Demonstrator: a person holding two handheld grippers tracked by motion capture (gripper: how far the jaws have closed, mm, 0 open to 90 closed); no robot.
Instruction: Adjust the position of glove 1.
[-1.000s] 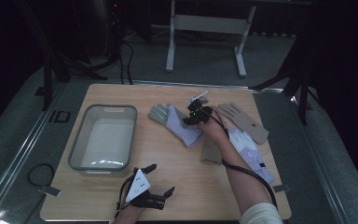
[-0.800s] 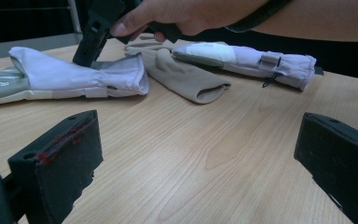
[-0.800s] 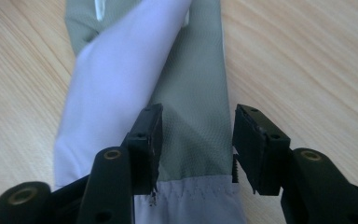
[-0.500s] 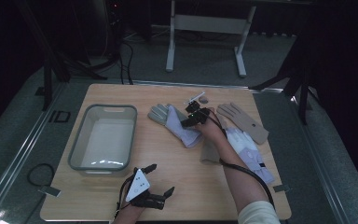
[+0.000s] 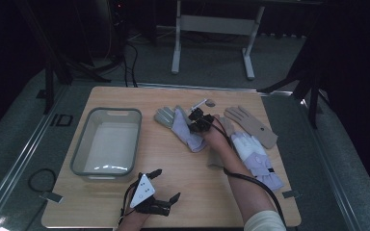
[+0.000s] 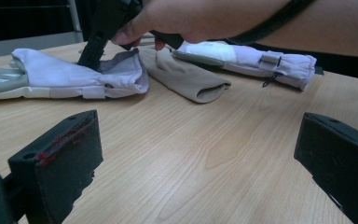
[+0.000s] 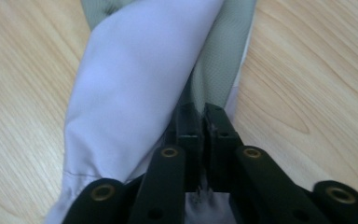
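Note:
A lavender and grey glove [image 5: 180,127] lies flat in the middle of the wooden table [image 5: 173,173]. My right gripper [image 5: 193,126] rests on it near the cuff end. In the right gripper view the right gripper [image 7: 204,122] is shut, with a fold of the glove's fabric [image 7: 135,84] pinched between its jaws. My left gripper [image 5: 166,184] sits near the table's front edge. In the left gripper view the left gripper [image 6: 198,154] stands wide open over bare wood, and beyond it lies the same glove [image 6: 74,77].
A grey plastic bin [image 5: 79,153] stands at the left. One tan glove [image 5: 250,124] lies at the right. A white and lavender glove [image 5: 257,156] and another tan glove [image 5: 217,156] lie beside the right forearm. A small round object [image 5: 210,102] sits near the far edge.
My right gripper has moved slightly left and toward me on the lavender glove. The left gripper has stayed where it was.

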